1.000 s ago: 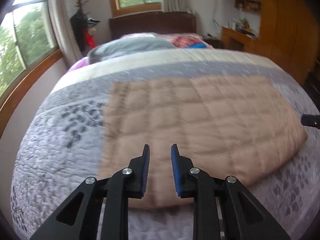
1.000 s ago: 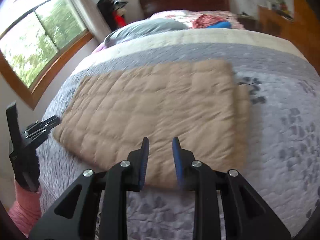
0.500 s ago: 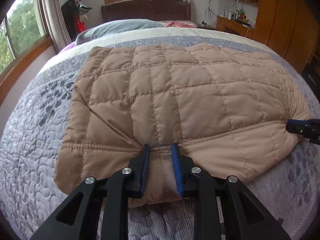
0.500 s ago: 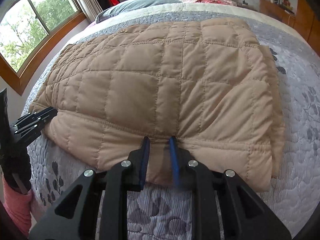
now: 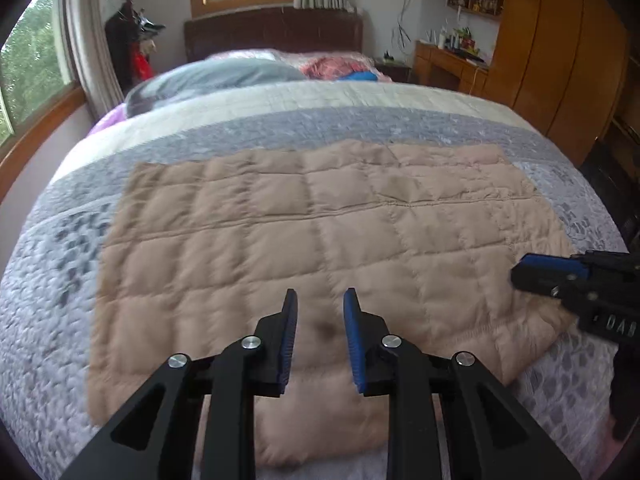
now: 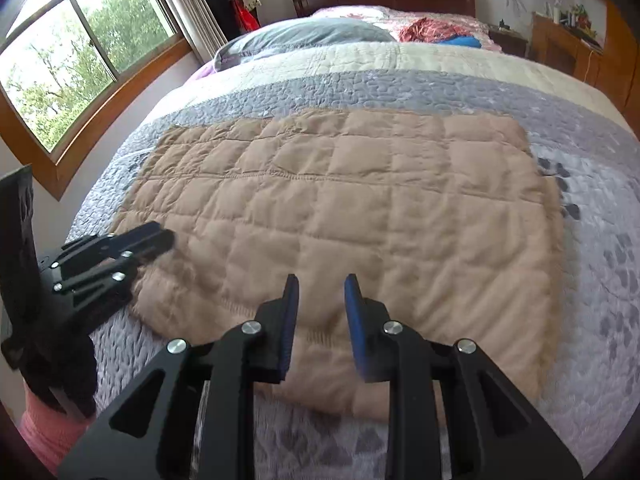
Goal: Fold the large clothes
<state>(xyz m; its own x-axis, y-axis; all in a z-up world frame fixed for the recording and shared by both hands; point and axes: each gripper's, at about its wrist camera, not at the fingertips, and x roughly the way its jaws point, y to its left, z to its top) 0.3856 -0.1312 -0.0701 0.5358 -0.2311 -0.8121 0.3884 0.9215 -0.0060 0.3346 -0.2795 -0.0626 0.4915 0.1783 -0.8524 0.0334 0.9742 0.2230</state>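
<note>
A tan quilted garment (image 5: 320, 220) (image 6: 340, 208) lies flat as a folded rectangle on the bed. My left gripper (image 5: 320, 304) hovers over its near edge, left of the middle. The jaws stand narrowly apart with nothing between them. My right gripper (image 6: 322, 292) hovers over the near edge further right. Its jaws are opening and hold nothing. Each gripper shows in the other's view: the right gripper (image 5: 560, 276) at the garment's near right corner, the left gripper (image 6: 120, 252) at its near left corner.
A grey and cream quilted bedspread (image 5: 60, 280) (image 6: 600, 280) covers the bed. Pillows (image 5: 216, 76) and a dark headboard (image 5: 276, 36) are at the far end. Windows (image 6: 72, 68) line the left wall, a wooden wardrobe (image 5: 560, 60) the right. A pink sleeve (image 6: 44, 436) shows low left.
Half a second ago both grippers were down at the near hem with fabric between their fingers. Now they have drawn back above it with nothing between the fingers.
</note>
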